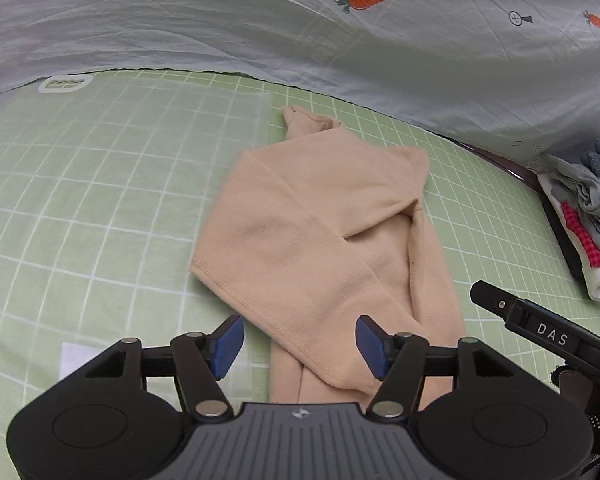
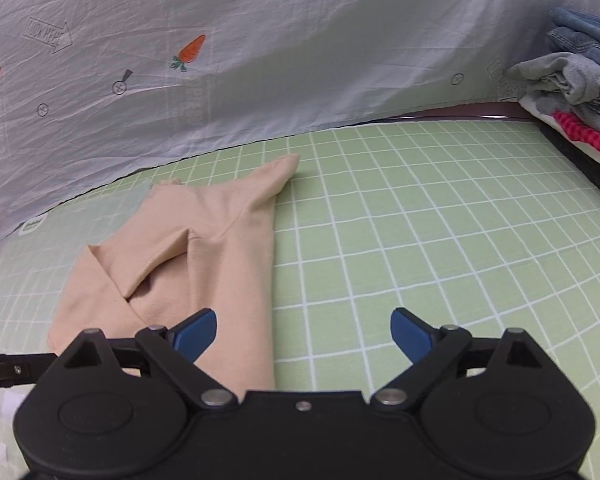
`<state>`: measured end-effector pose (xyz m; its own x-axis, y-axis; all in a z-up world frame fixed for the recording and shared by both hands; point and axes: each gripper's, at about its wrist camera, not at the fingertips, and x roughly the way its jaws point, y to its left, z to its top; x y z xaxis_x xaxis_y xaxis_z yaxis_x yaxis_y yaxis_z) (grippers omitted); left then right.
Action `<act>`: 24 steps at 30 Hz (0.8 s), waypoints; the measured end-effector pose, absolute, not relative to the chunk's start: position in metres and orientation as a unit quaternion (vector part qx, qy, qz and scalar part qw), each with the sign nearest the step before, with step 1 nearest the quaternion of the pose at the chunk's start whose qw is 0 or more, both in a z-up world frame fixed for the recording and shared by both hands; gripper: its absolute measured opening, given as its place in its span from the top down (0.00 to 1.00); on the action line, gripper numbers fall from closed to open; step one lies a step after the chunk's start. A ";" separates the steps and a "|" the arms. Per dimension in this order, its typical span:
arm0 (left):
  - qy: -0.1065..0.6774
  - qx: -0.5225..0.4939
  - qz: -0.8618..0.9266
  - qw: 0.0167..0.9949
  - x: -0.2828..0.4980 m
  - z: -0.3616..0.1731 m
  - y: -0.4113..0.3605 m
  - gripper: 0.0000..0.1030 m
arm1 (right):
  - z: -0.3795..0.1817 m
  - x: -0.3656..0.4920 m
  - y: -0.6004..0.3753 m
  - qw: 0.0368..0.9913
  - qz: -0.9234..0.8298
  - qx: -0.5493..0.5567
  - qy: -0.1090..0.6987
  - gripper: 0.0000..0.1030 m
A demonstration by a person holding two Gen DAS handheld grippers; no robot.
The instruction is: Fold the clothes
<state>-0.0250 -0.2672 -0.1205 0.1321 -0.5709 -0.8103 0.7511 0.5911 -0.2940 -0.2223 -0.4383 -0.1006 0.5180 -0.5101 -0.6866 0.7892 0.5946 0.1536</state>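
A peach-beige soft knit garment [image 1: 320, 236] lies partly folded, one sleeve across its body, on the green white-gridded sheet [image 2: 420, 240]. The left claw [image 1: 300, 346] hovers over its near edge, blue pads apart, gripping nothing. The right claw [image 2: 304, 338] stands wide apart beside it. A stack of folded clothes [image 2: 580, 100] sits at the far right.

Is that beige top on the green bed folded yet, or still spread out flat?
Partly folded. The beige top lies on the green checked sheet with a sleeve and one side turned in over its body, forming a long narrow strip.
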 end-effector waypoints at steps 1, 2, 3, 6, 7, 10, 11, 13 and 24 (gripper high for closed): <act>0.492 0.096 -0.432 0.750 -0.022 -0.123 -0.263 0.39 | -0.101 -0.215 -0.434 0.848 -0.368 0.229 0.304 0.22; 0.497 0.098 -0.423 0.751 -0.020 -0.125 -0.257 0.39 | -0.102 -0.208 -0.430 0.856 -0.349 0.227 0.306 0.26; 0.501 0.097 -0.416 0.752 -0.018 -0.127 -0.252 0.39 | -0.103 -0.201 -0.425 0.863 -0.330 0.225 0.308 0.36; 0.508 0.094 -0.403 0.755 -0.013 -0.129 -0.237 0.39 | -0.111 -0.187 -0.413 0.870 -0.292 0.225 0.326 0.55; 0.507 0.095 -0.401 0.757 -0.012 -0.128 -0.233 0.39 | -0.115 -0.183 -0.409 0.871 -0.282 0.226 0.333 0.55; 0.504 0.096 -0.398 0.761 -0.009 -0.126 -0.225 0.39 | -0.124 -0.175 -0.400 0.869 -0.261 0.229 0.353 0.55; 0.503 0.096 -0.397 0.761 -0.008 -0.125 -0.222 0.39 | -0.126 -0.175 -0.398 0.868 -0.259 0.229 0.356 0.55; 0.502 0.098 -0.398 0.762 -0.008 -0.124 -0.218 0.39 | -0.127 -0.174 -0.394 0.868 -0.262 0.222 0.359 0.73; 0.491 0.072 -0.417 0.762 -0.008 -0.112 -0.200 0.39 | -0.104 -0.193 -0.374 0.880 -0.264 0.221 0.326 0.96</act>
